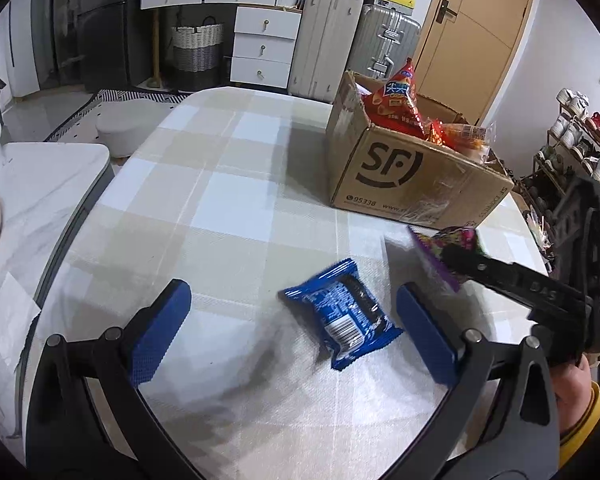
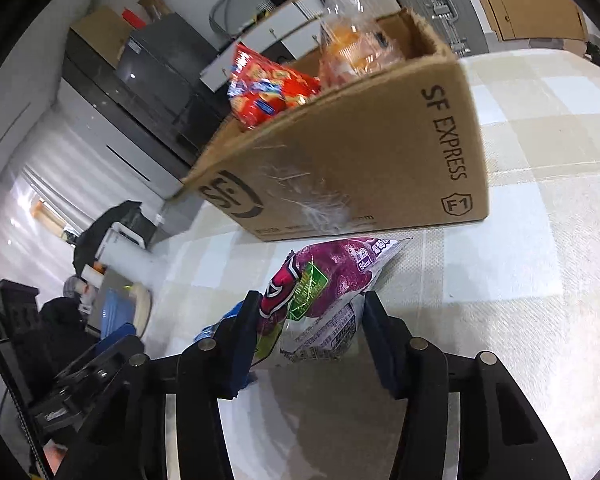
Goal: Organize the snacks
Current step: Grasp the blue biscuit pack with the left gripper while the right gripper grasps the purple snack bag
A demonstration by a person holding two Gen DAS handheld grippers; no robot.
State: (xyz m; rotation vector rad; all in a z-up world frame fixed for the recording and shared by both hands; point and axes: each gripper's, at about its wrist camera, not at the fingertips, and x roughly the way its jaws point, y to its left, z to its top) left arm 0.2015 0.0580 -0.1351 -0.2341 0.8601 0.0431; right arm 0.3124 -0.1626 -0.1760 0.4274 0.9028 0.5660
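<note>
- The right gripper (image 2: 310, 320) is clamped on a purple snack packet (image 2: 332, 276), its two dark fingers pressing the packet's crumpled lower part from either side.
- The packet sticks forward out of the fingers, tilted, its far end pointing toward the cardboard box (image 2: 364, 152); it looks lifted off the tablecloth, though how far cannot be told.
- In the left wrist view the same packet (image 1: 446, 242) shows at the tip of the right gripper (image 1: 460, 258), near the box's front corner.
- The left gripper (image 1: 292, 318) is spread wide, its blue-padded fingers (image 1: 162, 332) standing on either side of a blue snack packet (image 1: 342, 314) without touching it.
- That blue packet lies flat on the checked tablecloth (image 1: 220, 184), nearer the right-hand pad than the other.
- The box (image 1: 412, 172), printed "SF", stands open on the table beyond both grippers.
- A red chip bag (image 1: 396, 98) rises above its rim, with orange clear-wrapped snacks (image 1: 466, 136) beside it.
- From the right wrist view, the red bag (image 2: 268, 84) and an orange clear-wrapped pack (image 2: 352, 46) poke out of the box top.
</note>
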